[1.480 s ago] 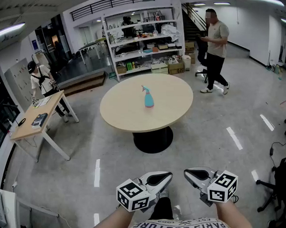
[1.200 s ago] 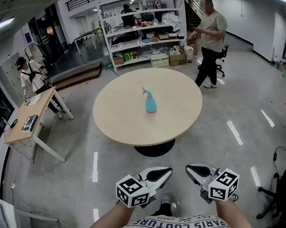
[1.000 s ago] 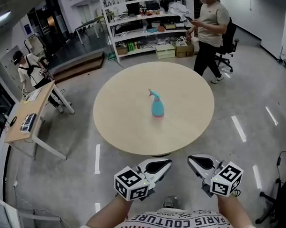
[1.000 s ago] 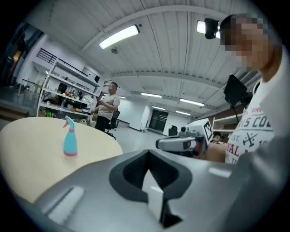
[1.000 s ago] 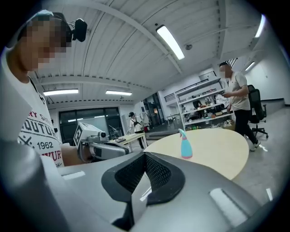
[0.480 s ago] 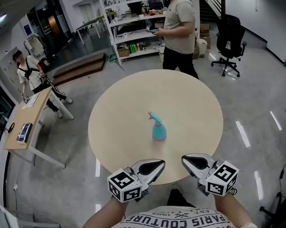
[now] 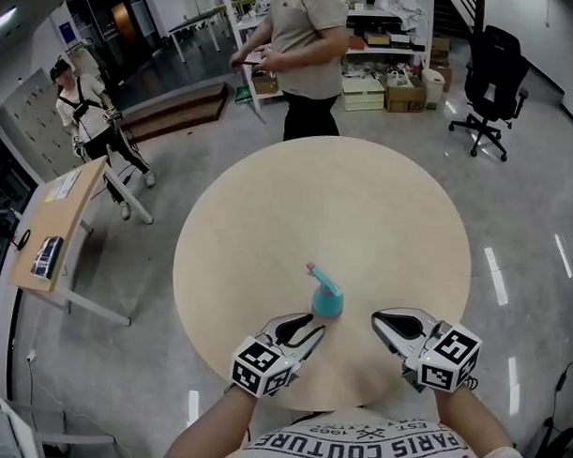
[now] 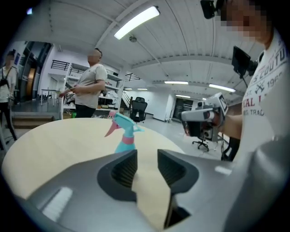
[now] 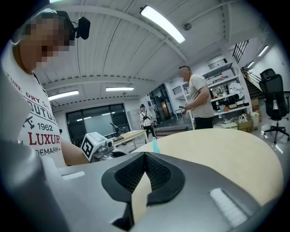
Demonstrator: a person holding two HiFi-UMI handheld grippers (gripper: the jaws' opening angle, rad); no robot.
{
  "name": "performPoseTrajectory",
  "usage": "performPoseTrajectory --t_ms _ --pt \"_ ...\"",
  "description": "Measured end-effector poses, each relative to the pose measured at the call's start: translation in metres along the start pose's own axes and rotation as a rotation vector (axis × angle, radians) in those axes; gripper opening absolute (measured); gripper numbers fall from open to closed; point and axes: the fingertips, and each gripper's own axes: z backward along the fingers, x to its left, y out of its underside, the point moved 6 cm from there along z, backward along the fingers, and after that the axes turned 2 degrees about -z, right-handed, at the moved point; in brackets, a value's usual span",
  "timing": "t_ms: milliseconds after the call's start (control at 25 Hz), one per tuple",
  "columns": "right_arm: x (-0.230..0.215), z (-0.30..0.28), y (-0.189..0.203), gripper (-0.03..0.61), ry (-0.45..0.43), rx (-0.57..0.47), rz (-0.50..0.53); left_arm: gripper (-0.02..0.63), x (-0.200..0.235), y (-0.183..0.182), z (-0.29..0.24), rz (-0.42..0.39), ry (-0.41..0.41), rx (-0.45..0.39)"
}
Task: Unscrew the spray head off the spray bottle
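Observation:
A teal spray bottle (image 7: 327, 298) with a pink trigger stands upright on the round beige table (image 7: 381, 198), near its front edge. My left gripper (image 7: 306, 325) hovers just short of the bottle on its left, its jaws opening with nothing between them. In the left gripper view the spray bottle (image 8: 125, 135) stands ahead, slightly left of the left gripper (image 8: 147, 162). To the bottle's right, my right gripper (image 7: 378, 320) is shut and empty. The right gripper view shows only a teal sliver of the spray bottle (image 9: 155, 145) past the right gripper (image 9: 145, 157).
A person (image 7: 305, 46) stands at the table's far edge. Another person (image 7: 89, 113) walks at the far left beside a small desk (image 7: 52, 225). A black office chair (image 7: 489, 85) stands far right, with shelving behind it.
I have come up to the table, so the bottle now stands just ahead of both grippers. The left jaws have parted. The standing person has walked leftward along the far edge.

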Motion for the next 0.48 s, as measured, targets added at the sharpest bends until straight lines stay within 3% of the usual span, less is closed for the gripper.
performPoseTrajectory --t_ms 240,480 --pt "-0.016 -0.018 0.015 0.002 0.064 0.012 -0.035 0.297 0.043 0.023 -0.049 -0.039 -0.007 0.054" --pt "-0.021 -0.035 0.033 0.002 0.126 -0.003 -0.069 0.351 0.061 0.036 -0.086 -0.095 0.026 0.062"
